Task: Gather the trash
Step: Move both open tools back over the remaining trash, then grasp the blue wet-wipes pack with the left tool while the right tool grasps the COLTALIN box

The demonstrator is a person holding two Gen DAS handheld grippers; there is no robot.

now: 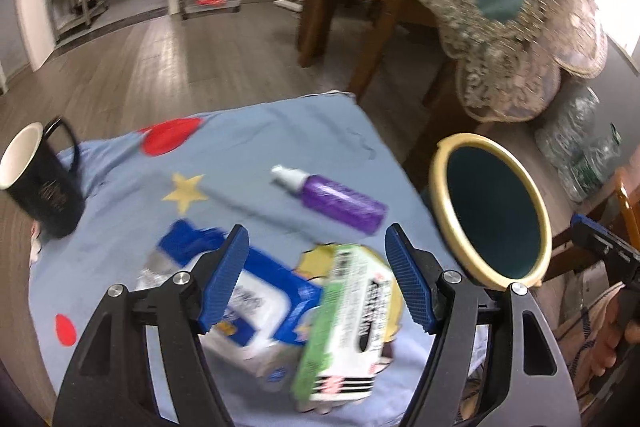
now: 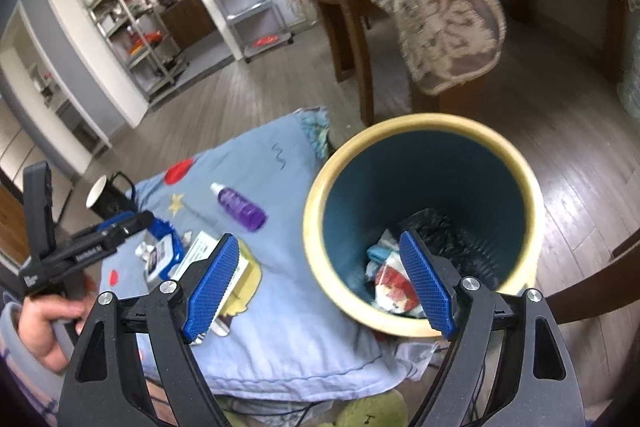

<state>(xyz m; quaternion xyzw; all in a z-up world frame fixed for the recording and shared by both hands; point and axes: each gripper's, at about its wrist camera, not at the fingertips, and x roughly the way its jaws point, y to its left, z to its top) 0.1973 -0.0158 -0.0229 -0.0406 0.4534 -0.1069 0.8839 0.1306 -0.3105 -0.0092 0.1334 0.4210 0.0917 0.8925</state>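
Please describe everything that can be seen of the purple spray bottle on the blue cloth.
The purple spray bottle lies on its side on the light blue cloth. Its body looks like translucent purple plastic, and the top is a white spray head. In the left wrist view the head points to the upper left. It lies alone, apart from the green box and the wipes pack nearer the camera, and left of the bin. Only the cloth touches it.
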